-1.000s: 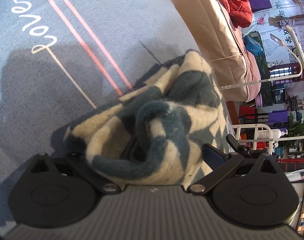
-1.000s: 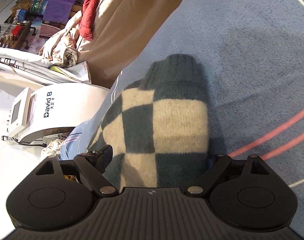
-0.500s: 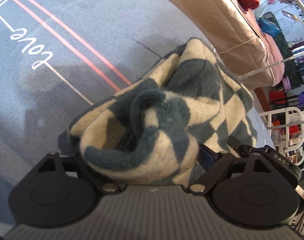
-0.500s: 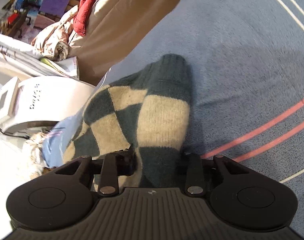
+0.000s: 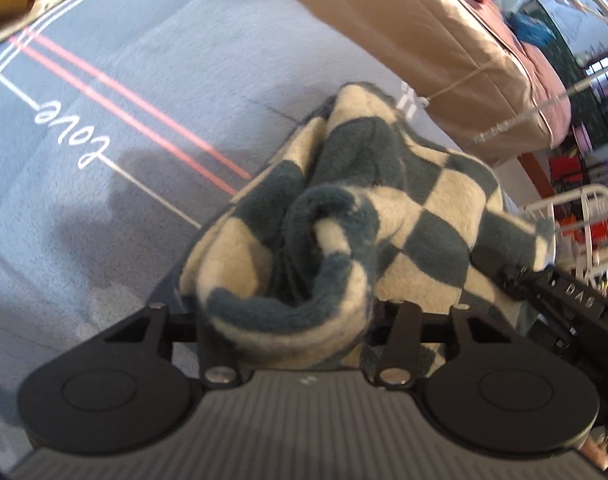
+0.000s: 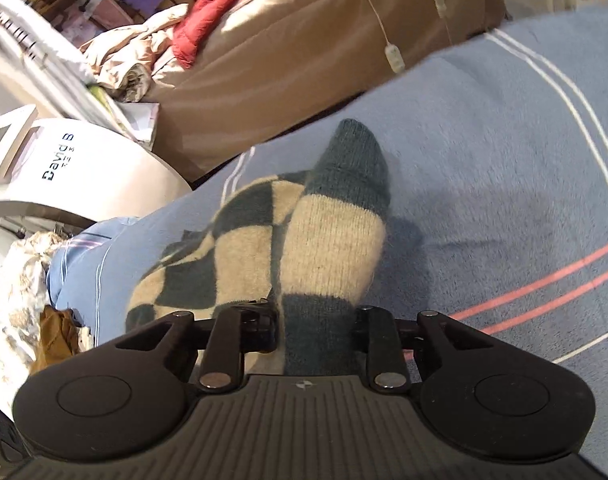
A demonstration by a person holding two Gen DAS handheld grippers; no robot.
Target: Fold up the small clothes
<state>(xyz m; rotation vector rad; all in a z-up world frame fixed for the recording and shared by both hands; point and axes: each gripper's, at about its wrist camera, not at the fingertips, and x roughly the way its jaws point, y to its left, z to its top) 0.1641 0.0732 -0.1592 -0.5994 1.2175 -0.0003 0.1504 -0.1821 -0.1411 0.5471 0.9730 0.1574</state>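
Between each closing tool's jaws, left tool (image 5: 304, 316) and right tool (image 6: 318, 320), sits the checked sock (image 6: 304, 248).

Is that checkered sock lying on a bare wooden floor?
No, the checkered sock rests on a blue blanket with pink and white stripes.

Both wrist cameras look steeply down and forward, close over a blue-grey fleece blanket (image 5: 152, 80) with pink and white stripes. Each frame's centre is filled by the same checked dark-green-and-cream knit sock (image 5: 384, 216), with a tan cushion (image 6: 304, 48) along the top.
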